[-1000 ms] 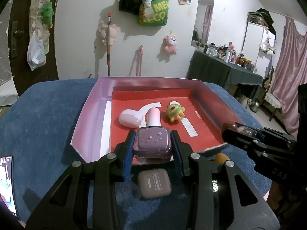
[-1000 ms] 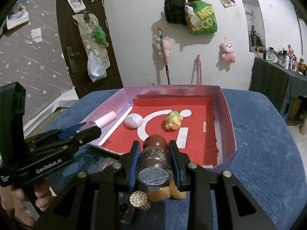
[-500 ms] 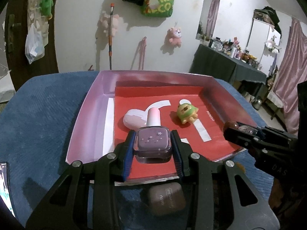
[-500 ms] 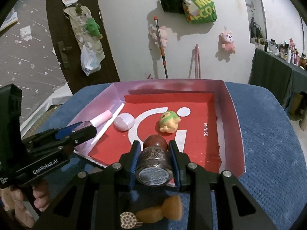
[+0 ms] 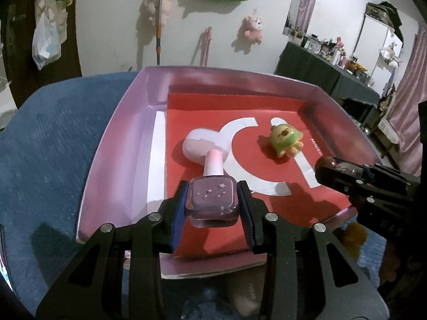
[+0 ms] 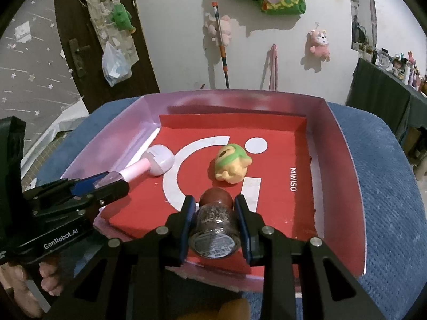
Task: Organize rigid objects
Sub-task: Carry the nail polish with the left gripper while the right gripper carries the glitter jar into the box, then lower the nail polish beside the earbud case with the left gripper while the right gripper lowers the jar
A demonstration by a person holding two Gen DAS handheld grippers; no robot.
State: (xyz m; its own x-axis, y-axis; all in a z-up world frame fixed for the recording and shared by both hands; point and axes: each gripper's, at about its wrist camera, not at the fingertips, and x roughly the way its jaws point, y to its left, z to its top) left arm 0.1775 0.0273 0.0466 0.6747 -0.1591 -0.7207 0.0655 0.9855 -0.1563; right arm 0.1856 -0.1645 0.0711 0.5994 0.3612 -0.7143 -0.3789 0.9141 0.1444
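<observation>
My left gripper (image 5: 212, 200) is shut on a purple nail polish bottle (image 5: 212, 196) with a pink cap, held over the front left of the red and pink box (image 5: 117, 138). My right gripper (image 6: 214, 214) is shut on a small glass spice jar (image 6: 214, 225) with a dark red cap, held over the box's front middle (image 6: 355, 213). Inside the box lie a pale pink round case (image 5: 204, 146) and a green and yellow toy figure (image 5: 285, 141). The left gripper also shows in the right wrist view (image 6: 106, 186), and the right gripper shows in the left wrist view (image 5: 344, 173).
The box sits on a blue cloth surface (image 5: 48, 144). An orange-brown object (image 5: 352, 236) lies on the cloth just before the box's front edge. A small brown case (image 5: 245, 293) lies under my left gripper. A wall with hanging toys stands behind.
Both grippers have moved forward and up over the box's front edge with their objects. The brown case and the orange object have dropped back beneath them.
</observation>
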